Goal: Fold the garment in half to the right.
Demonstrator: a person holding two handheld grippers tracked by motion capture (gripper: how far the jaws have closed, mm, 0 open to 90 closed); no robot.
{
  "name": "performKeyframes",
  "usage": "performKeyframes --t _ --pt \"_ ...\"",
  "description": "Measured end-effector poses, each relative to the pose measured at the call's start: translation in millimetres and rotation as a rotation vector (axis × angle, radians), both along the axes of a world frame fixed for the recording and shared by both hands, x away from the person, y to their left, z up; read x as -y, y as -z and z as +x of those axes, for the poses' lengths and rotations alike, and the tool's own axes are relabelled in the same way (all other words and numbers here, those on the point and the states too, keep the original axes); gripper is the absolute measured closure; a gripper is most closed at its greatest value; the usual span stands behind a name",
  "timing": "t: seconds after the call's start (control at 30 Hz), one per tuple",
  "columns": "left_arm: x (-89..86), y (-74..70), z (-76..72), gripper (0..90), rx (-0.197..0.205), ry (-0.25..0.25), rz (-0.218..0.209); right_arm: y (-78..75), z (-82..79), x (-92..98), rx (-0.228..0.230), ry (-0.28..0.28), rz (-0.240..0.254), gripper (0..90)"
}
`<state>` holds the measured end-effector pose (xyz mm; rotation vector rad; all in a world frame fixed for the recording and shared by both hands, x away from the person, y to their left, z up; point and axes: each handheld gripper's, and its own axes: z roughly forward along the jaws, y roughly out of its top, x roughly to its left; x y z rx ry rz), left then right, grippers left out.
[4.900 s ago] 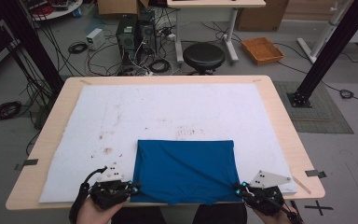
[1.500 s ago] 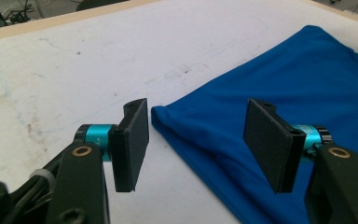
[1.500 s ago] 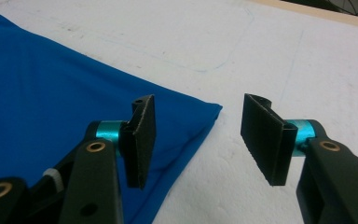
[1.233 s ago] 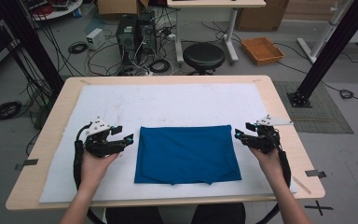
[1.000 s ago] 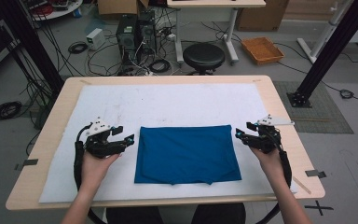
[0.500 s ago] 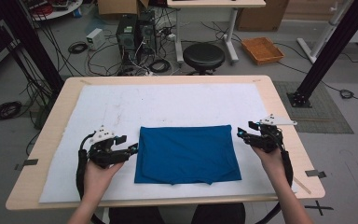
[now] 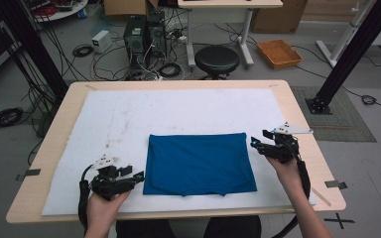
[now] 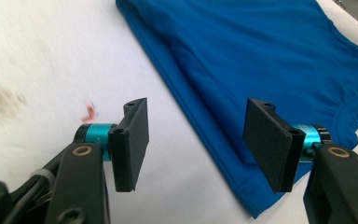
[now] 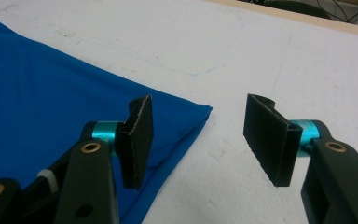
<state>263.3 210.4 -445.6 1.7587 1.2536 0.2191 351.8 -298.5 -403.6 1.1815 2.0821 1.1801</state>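
Two grippers are flanking the folded blue shirt lying mid-bench on the white mat: the left gripper by its near-left corner, the right gripper by its far-right corner, both released. In the left gripper view, its gripper is straddling the shirt's edge; closing too high could be pinching one layer only. In the right gripper view, its gripper is hanging beside the corner, possibly missing cloth.
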Motion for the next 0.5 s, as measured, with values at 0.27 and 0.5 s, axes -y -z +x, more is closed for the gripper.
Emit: performKeyframes --t 0.27,0.5 --pt "12.0 7.2 -3.1 45.6 -0.056 -0.016 -0.024 1.2 -0.7 -6.0 0.001 -0.018 -0.011 42.9" --pt "20.3 7.6 -5.7 52.7 -0.060 -0.047 -0.022 1.0 -1.5 -13.1 0.003 -0.037 -0.016 42.9"
